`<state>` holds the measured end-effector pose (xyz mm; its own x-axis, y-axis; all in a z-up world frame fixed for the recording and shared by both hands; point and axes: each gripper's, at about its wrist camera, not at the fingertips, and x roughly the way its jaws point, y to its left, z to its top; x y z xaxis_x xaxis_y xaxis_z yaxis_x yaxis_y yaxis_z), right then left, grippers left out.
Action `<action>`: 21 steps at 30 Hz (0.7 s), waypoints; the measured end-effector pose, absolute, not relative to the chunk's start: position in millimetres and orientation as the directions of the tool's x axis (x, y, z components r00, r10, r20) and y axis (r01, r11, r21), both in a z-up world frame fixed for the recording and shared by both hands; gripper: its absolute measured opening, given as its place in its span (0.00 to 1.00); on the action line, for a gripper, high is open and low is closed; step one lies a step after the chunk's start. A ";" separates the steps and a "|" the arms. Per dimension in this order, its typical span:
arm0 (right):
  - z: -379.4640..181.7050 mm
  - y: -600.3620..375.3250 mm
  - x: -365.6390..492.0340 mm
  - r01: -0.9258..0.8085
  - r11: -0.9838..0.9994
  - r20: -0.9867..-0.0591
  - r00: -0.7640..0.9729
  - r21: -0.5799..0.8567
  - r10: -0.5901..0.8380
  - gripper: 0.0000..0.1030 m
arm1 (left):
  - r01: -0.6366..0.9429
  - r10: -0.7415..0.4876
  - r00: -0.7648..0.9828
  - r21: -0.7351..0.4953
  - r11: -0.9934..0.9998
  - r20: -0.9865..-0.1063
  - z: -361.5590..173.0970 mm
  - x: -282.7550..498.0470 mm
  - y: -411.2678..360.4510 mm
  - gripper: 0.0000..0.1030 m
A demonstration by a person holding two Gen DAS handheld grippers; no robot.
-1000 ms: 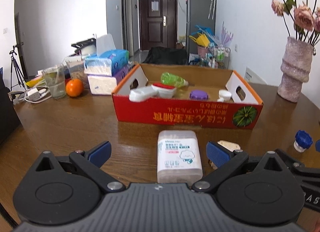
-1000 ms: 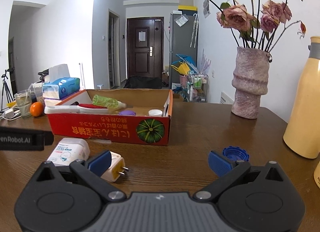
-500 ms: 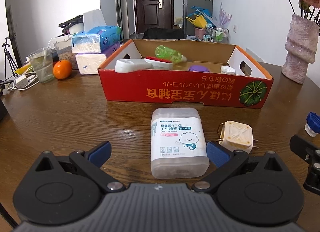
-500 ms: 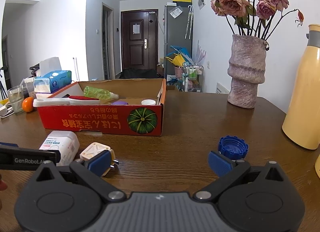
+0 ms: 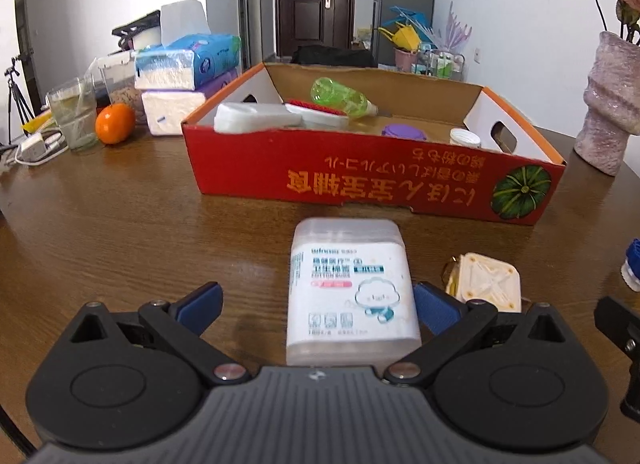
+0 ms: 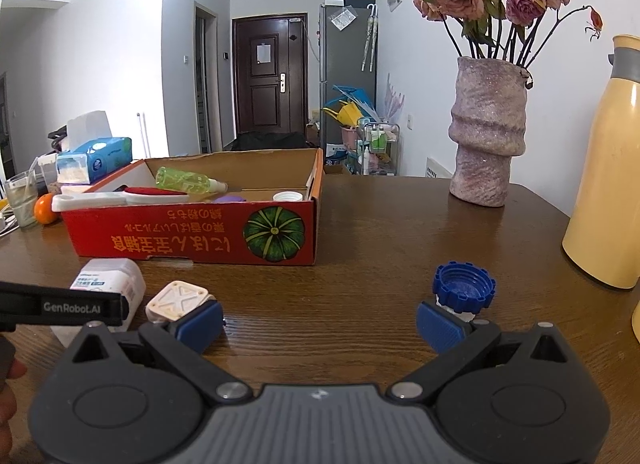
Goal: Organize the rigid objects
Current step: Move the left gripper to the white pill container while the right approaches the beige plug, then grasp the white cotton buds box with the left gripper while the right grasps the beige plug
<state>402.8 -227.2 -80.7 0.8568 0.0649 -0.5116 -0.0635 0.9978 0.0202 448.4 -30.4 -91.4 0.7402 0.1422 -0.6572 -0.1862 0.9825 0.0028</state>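
Note:
A clear cotton-swab box (image 5: pixel 350 292) with a white label lies on the wooden table between the fingers of my open left gripper (image 5: pixel 318 304); its right side is close to the right pad. A cream plug adapter (image 5: pixel 484 282) lies just to its right. The red cardboard box (image 5: pixel 372 183) stands behind, holding a green bottle (image 5: pixel 340 97), a white-and-red brush (image 5: pixel 276 117), a purple lid (image 5: pixel 402 131) and a white cap (image 5: pixel 464 137). My right gripper (image 6: pixel 320 322) hangs open over bare table, with the adapter (image 6: pixel 178 300) by its left pad and a blue cap (image 6: pixel 464 288) by its right pad.
A pink vase (image 6: pixel 486 135) with dried roses and a yellow flask (image 6: pixel 608 191) stand at the right. Tissue packs (image 5: pixel 184 63), a glass (image 5: pixel 74 115), an orange (image 5: pixel 115 123) and a charger (image 5: pixel 34 145) crowd the far left. The left tool's arm (image 6: pixel 60 306) crosses the right wrist view.
My left gripper has tilted down and come closer around the swab box, which now reaches deeper between the fingers. The right gripper has drifted forward toward the adapter and the blue cap.

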 end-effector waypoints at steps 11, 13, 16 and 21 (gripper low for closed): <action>-87.3 -228.6 407.9 -0.053 0.998 -0.521 0.852 0.021 0.056 1.00 | -0.152 0.101 0.728 -0.015 0.988 -0.678 -101.1 465.1 -29.8 0.65; -88.2 -228.5 408.3 -0.051 0.999 -0.522 0.851 0.019 0.053 1.00 | -0.148 0.095 0.728 -0.021 0.989 -0.679 -101.5 465.0 -28.6 0.65; -89.3 -228.5 408.7 -0.048 0.999 -0.523 0.851 0.019 0.051 1.00 | -0.144 0.095 0.730 -0.016 0.989 -0.677 -101.1 463.4 -28.0 0.65; -90.1 -228.7 408.7 -0.046 0.999 -0.521 0.852 0.019 0.049 1.00 | -0.128 0.094 0.746 -0.004 0.992 -0.659 -95.9 458.2 -30.2 0.65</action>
<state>408.7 -228.7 -90.1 0.8521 0.0492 -0.5210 -0.0462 0.9988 0.0187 458.2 -30.2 -95.9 0.7460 0.0936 -0.6594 -0.1279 0.9918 -0.0038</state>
